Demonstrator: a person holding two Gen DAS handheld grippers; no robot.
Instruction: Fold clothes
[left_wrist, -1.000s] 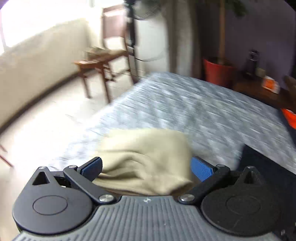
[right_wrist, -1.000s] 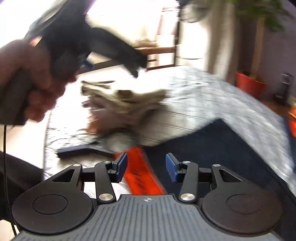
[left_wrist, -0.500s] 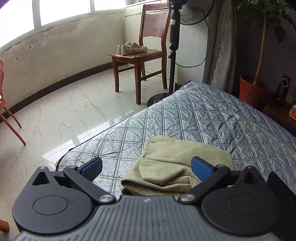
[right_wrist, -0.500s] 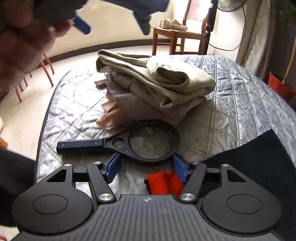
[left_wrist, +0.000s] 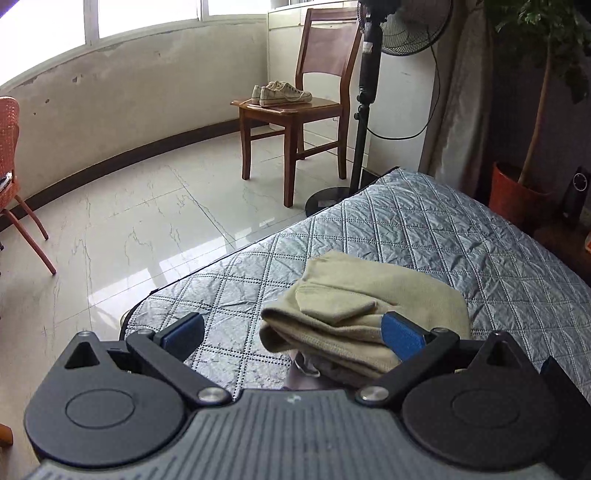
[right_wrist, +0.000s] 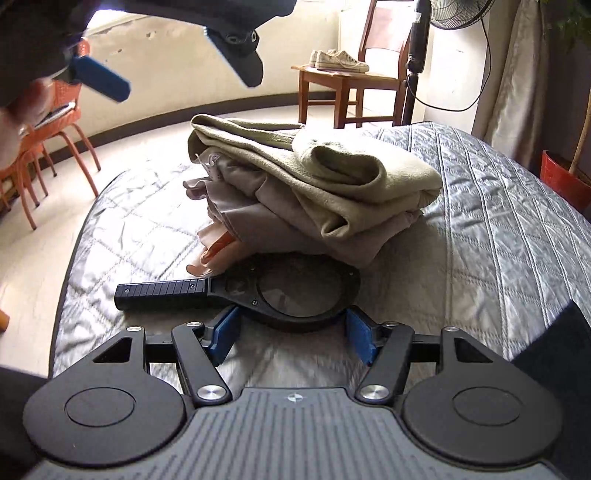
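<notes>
Left wrist view: the left gripper (left_wrist: 291, 332) is wide open w/ nothing in it. It hangs over the near left corner of the bed (left_wrist: 424, 229). The beige top (left_wrist: 373, 306) lies folded right ahead, a bit to the right. The right blue pad overlaps its near edge in the picture, but it's hard to tell if it touches. The left pad has only bare quilt in front. The long side of the fold runs from the near left corner toward the far right side of the bed. A bit of grey cloth (left_wrist: 332, 369) peeks out under it.

Right wrist view: the right gripper (right_wrist: 291, 338) is open too & empty. It is low over the near edge of the bed (right_wrist: 498, 221). Just past its tips lies a black paddle (right_wrist: 295, 288), handle pointing to the left edge. The pile sits behind that, its near side over the paddle's far rim: beige top (right_wrist: 332, 173) up high, grey cloth (right_wrist: 258, 199) under it, a peach bit (right_wrist: 214, 251) sticking out left. The left gripper (right_wrist: 184, 66) shows up high, above the pile, pads apart.

So the pile lies straight ahead of both tools. The left one looks nearer to the beige top. The right one has the paddle in its way.
</notes>
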